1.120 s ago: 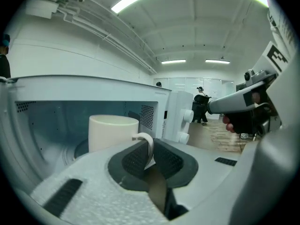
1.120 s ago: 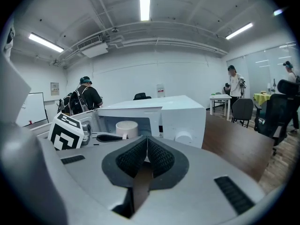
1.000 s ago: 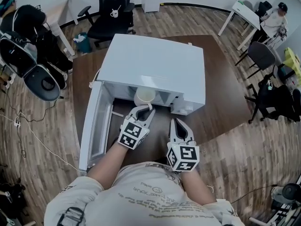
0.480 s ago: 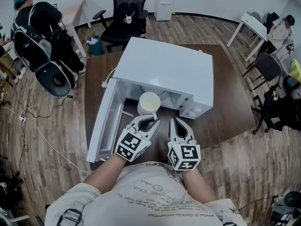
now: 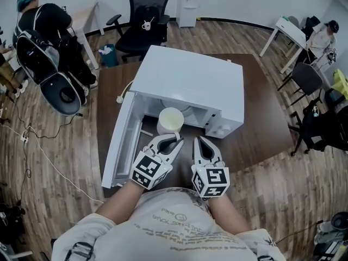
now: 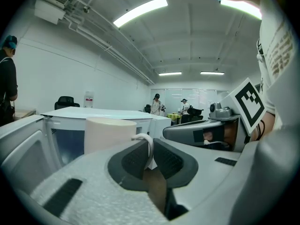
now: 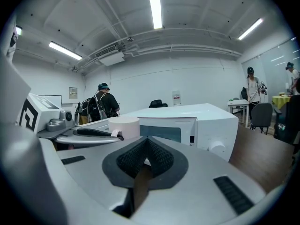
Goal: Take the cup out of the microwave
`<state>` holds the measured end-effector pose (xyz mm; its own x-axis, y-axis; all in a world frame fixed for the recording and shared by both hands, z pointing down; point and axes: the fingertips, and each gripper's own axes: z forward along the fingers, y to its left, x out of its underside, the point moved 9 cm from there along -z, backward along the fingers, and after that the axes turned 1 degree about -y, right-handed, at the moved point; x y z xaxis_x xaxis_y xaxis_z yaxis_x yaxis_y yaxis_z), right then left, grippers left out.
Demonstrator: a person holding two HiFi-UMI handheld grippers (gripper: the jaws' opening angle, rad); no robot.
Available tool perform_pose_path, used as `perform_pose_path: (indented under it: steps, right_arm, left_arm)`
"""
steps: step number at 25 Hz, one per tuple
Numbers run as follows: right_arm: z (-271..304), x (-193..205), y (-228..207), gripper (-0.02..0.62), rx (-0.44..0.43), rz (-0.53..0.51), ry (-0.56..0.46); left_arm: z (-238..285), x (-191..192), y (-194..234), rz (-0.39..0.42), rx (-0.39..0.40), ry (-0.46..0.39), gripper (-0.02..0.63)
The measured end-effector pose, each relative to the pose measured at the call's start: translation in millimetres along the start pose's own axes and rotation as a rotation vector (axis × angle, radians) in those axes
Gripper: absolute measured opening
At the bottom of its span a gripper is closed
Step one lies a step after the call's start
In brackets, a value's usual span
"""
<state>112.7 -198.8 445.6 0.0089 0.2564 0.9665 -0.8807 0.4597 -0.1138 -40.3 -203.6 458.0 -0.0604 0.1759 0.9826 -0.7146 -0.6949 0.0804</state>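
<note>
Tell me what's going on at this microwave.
A person works a hand-held gripper in each hand at a white microwave on a table, its door swung open. The left hand-held gripper is shut on the handle of a cream cup at the microwave's mouth. The right hand-held gripper is shut and empty beside it.

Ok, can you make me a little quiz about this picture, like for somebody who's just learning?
1. True or false: the microwave door is open.
2. Fill in: the right tongs are ___ and hold nothing.
3. What do the left tongs grip? A the cup B the door C nothing

Key: 1 true; 2 shut; 3 A
</note>
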Motion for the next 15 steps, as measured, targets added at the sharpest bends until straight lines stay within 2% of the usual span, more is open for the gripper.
perform_pose_path:
  steps: [15]
  right_arm:
    - [-5.3, 3.8, 1.1, 0.014, 0.005, -0.007, 0.0]
  left_arm:
    - [0.6, 3.1, -2.1, 0.001, -0.003, -0.001, 0.044]
